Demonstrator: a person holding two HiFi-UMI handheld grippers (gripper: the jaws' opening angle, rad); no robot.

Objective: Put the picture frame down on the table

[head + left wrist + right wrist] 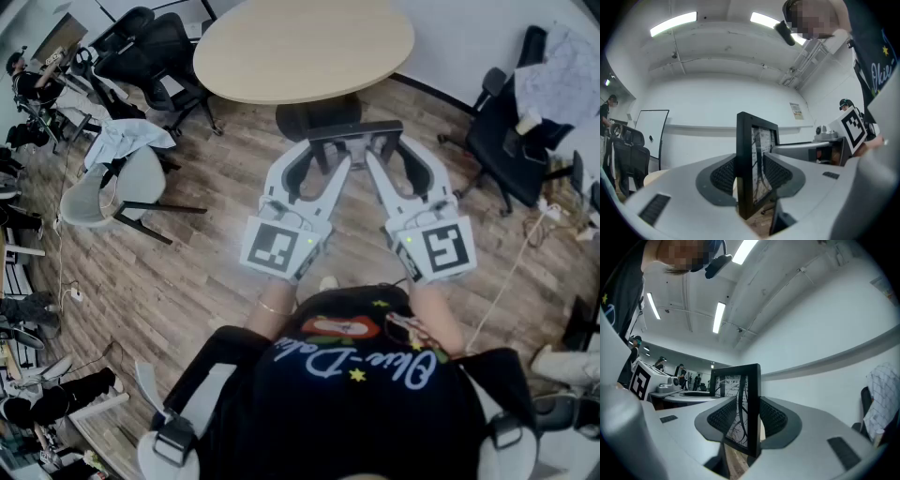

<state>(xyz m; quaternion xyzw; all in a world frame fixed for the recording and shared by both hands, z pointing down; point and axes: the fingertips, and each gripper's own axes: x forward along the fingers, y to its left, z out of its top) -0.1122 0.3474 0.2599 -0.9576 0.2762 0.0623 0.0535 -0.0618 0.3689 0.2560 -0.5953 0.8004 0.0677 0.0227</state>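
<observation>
I hold a black picture frame (356, 132) upright in the air between both grippers, above the wooden floor and just short of the near edge of the oval light-wood table (300, 47). In the head view it shows edge-on as a dark bar. My left gripper (322, 156) is shut on its left side and my right gripper (392, 156) on its right side. In the left gripper view the picture frame (744, 140) stands between the ribbed pads of the left gripper (750, 176). The right gripper view shows the picture frame (752, 385), with its branch print, clamped in the right gripper (743, 420).
A grey chair (122, 183) draped with cloth stands at the left, black office chairs (150, 47) behind it. Another black chair (511, 141) with a patterned cloth is at the right. The table's dark base (314, 117) sits under its near edge. People work at the far left.
</observation>
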